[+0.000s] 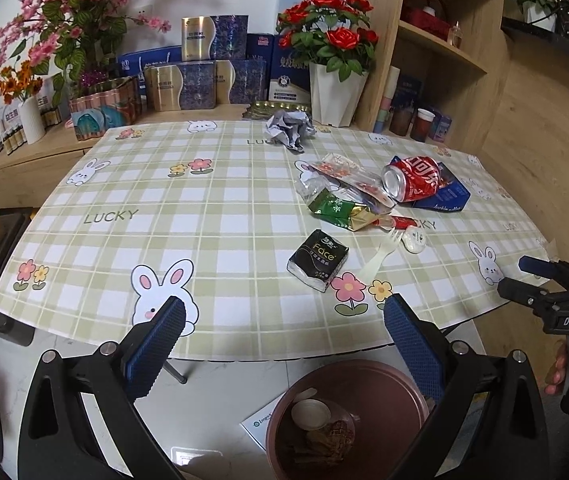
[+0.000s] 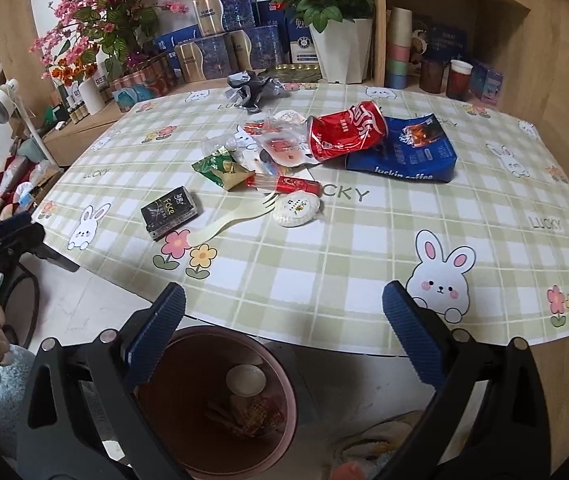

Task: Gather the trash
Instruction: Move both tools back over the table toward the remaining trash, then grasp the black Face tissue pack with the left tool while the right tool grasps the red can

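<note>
Trash lies on the checked tablecloth [image 1: 164, 200]: a crushed red can [image 1: 412, 178] [image 2: 344, 134], a blue coffee bag [image 2: 404, 152], a green-gold wrapper [image 1: 340, 210] [image 2: 220, 168], clear plastic wrappers [image 2: 280, 144], a black tissue pack [image 1: 318, 260] [image 2: 170, 212], a pale plastic fork [image 1: 378, 256] [image 2: 228, 222], a white round lid [image 2: 298, 208] and crumpled grey paper [image 1: 290, 126] [image 2: 252, 86]. A brown bin [image 1: 348, 420] [image 2: 220, 400] with some trash stands on the floor below the table edge. My left gripper [image 1: 284, 344] and right gripper [image 2: 284, 336] are both open and empty, above the bin.
Boxes [image 1: 200, 76], flower pots [image 1: 334, 92] and a wooden shelf [image 1: 436, 40] stand behind the table. My right gripper also shows at the right edge of the left wrist view [image 1: 544, 292]. A card [image 1: 256, 424] lies on the floor beside the bin.
</note>
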{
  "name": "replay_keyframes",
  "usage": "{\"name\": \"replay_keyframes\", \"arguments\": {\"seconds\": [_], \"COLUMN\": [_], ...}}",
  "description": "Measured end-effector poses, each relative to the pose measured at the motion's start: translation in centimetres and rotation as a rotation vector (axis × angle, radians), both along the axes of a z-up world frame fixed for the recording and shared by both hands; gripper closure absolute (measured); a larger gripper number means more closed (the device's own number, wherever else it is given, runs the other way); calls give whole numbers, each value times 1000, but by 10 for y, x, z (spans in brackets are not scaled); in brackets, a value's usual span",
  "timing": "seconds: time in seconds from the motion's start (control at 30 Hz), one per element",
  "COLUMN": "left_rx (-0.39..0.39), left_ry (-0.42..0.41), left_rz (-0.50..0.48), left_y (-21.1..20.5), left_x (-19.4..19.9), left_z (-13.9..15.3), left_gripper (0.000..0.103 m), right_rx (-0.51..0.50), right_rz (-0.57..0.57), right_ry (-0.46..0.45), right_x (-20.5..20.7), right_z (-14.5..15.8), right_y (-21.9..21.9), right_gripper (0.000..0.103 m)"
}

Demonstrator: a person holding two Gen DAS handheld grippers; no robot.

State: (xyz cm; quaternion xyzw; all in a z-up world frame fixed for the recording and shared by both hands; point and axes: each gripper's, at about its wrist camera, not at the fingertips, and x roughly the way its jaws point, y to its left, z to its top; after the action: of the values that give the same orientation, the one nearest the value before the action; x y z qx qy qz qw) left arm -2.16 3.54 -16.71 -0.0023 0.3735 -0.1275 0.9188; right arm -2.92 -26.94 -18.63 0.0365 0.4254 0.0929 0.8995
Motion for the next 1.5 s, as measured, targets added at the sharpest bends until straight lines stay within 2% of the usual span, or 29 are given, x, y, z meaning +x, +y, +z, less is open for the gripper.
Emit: {"name": "replay_keyframes", "arguments": {"seconds": [0.5,0.77,1.03,1.17,1.3,1.5], "left_rx": [27,32,149,171,181,185], "left_ry": [50,119,121,136,174,196], "left_rz": [-73,-153,-298,-313,-309,-304], "left_y": [-14,-25,-63,-73,-75,-77], "left_x": [28,54,85,106,123,131], "left_z": [-22,-40,-56,-64,-78,-91], "left_gripper": [6,14,17,21,29,31], "right_rx": [4,32,7,35,40,35], "right_rz": [-64,-66,-78,-97,-86,-77], "right_ry": [-1,22,56,81,95,88], "right_x": [23,35,45,51,58,71], "right_z": [-14,-28,-38,-42,-44,-42], "right_y": [-21,-26,-31,-40,-44,-48], "right_gripper": [6,6,6,6,6,6]}}
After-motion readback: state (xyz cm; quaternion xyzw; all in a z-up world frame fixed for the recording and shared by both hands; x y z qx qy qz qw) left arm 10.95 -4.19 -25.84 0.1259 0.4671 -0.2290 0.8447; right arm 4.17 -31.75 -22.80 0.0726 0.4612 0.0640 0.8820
